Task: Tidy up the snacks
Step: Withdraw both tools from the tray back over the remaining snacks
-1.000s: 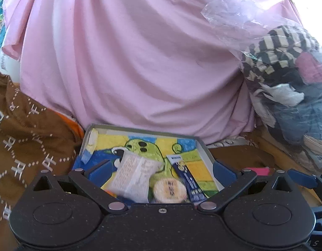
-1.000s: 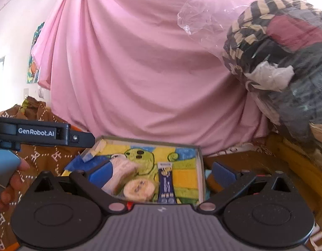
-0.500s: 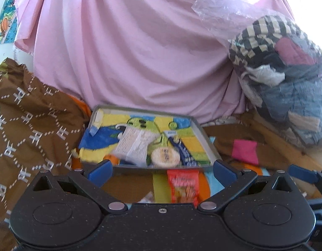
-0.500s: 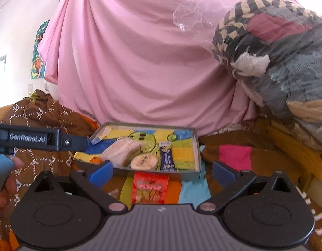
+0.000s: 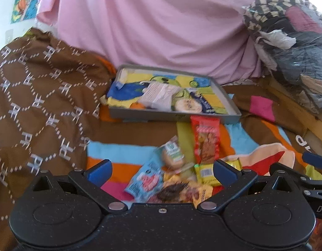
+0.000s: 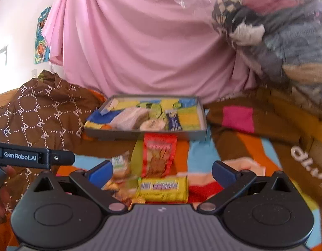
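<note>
Both grippers have pulled back from a second ago: the grey tray point(image 5: 175, 116), which filled the bottom of each view, now sits further off, and loose snacks on the striped blanket point(image 6: 202, 152) have come into sight in front of it. The left gripper point(image 5: 162, 172) and right gripper point(image 6: 162, 171) both have their jaws spread wide, holding nothing.

The red snack packet point(image 5: 207, 140) lies just in front of the tray's near wall, long axis running straight toward it. The yellow bar point(image 6: 163, 188) lies crosswise, nearest the right gripper. Inside the tray are a white packet point(image 5: 159, 96), a round biscuit pack point(image 5: 188, 105) and a blue bar point(image 5: 205, 104).

Only the left view shows the light-blue packet point(image 5: 145, 181). Only the right view shows the hand point(image 6: 0, 190) on the left gripper's handle.
</note>
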Motion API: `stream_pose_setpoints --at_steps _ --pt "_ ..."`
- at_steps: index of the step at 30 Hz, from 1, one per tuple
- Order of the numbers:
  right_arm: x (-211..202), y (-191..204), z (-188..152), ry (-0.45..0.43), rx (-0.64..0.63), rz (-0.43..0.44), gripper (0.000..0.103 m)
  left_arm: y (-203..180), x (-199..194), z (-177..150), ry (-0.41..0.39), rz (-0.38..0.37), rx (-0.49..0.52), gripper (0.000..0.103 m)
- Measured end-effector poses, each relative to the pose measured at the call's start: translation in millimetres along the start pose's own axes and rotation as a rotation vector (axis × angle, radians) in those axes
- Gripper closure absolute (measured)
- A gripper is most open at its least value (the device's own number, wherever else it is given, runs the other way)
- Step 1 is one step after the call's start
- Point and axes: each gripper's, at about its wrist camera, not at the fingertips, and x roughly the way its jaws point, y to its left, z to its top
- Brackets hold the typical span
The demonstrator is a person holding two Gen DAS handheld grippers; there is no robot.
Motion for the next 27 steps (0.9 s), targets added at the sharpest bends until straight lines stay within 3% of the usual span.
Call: stream_pose_setpoints --at_steps 6,13,27 --pt "0 0 -18 0.051 0.048 0.012 0.0 -5 -4 -16 0.049 0.075 0.067 0.001" --pt "-5 0 -41 0.105 0.055 0.026 0.0 -6 -5 -37 0.124 0.112 0.097 0.001" --pt "-4 6 -56 0.151 0.026 0.047 0.0 -12 -3 -51 0.165 0.214 0.222 0.001"
